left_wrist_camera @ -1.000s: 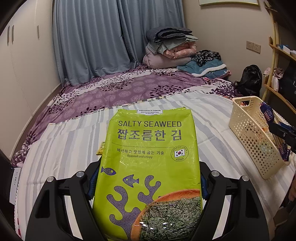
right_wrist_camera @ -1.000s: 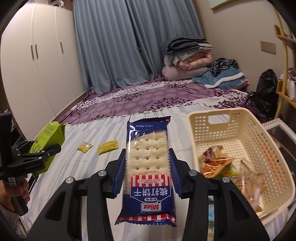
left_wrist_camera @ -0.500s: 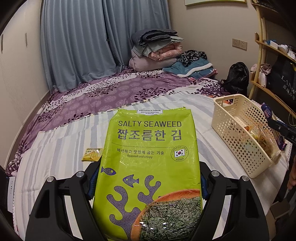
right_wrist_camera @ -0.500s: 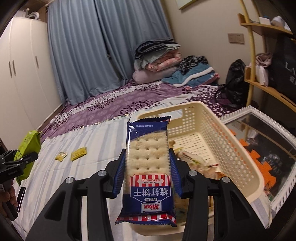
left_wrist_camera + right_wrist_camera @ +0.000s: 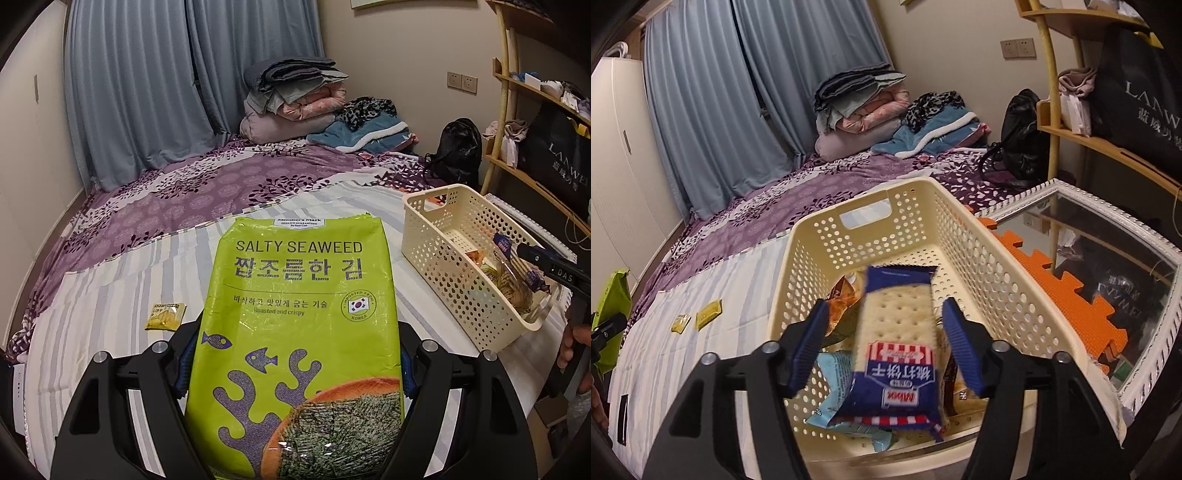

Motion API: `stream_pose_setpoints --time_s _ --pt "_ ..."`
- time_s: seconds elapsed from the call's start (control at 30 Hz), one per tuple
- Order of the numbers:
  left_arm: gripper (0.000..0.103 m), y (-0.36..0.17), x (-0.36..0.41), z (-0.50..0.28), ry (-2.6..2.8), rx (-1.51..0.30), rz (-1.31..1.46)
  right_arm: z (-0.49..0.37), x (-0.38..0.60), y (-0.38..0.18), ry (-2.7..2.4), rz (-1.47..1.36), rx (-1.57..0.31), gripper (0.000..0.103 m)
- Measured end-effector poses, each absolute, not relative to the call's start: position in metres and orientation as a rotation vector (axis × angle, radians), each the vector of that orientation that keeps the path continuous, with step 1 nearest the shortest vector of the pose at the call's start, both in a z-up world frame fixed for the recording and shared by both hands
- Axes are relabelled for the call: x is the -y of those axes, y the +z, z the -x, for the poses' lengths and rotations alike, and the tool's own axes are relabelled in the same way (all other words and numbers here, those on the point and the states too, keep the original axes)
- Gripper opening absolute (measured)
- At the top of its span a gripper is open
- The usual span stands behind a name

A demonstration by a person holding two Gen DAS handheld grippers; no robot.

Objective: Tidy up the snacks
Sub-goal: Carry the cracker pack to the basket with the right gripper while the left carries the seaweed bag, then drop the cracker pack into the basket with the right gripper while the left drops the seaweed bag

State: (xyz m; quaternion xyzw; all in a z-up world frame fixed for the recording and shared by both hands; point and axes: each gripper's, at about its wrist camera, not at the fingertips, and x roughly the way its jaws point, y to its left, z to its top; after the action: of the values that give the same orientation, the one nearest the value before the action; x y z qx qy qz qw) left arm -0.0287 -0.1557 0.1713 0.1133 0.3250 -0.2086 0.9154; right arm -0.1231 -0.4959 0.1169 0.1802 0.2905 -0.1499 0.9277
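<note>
My right gripper point(image 5: 886, 347) now gapes — the cracker pack point(image 5: 897, 347), lengthwise away from me, drops into the basket point(image 5: 975, 266); my left gripper point(image 5: 295, 365) still clamps the seaweed bag point(image 5: 299, 314).
</note>
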Motion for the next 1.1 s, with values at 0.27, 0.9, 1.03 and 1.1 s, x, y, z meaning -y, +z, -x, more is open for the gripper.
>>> stream_pose_setpoints --time_s 0.27,0.9,1.03,1.1 --pt "0.080 0.173 0.189 0.031 -0.502 -0.665 -0.259 0.139 0.499 0.123 -0.334 -0.365 -0.558 0.068" --pt "0.080 0.169 0.317 0.045 -0.780 -0.680 -0.294 0.189 0.516 0.132 -0.421 -0.365 -0.496 0.068" --pt "0.080 0.161 0.349 0.047 -0.836 -0.700 -0.291 0.194 0.518 0.130 -0.430 -0.372 -0.498 0.068" --pt "0.080 0.158 0.362 0.047 -0.859 -0.712 -0.283 0.198 0.519 0.131 -0.435 -0.372 -0.497 0.068"
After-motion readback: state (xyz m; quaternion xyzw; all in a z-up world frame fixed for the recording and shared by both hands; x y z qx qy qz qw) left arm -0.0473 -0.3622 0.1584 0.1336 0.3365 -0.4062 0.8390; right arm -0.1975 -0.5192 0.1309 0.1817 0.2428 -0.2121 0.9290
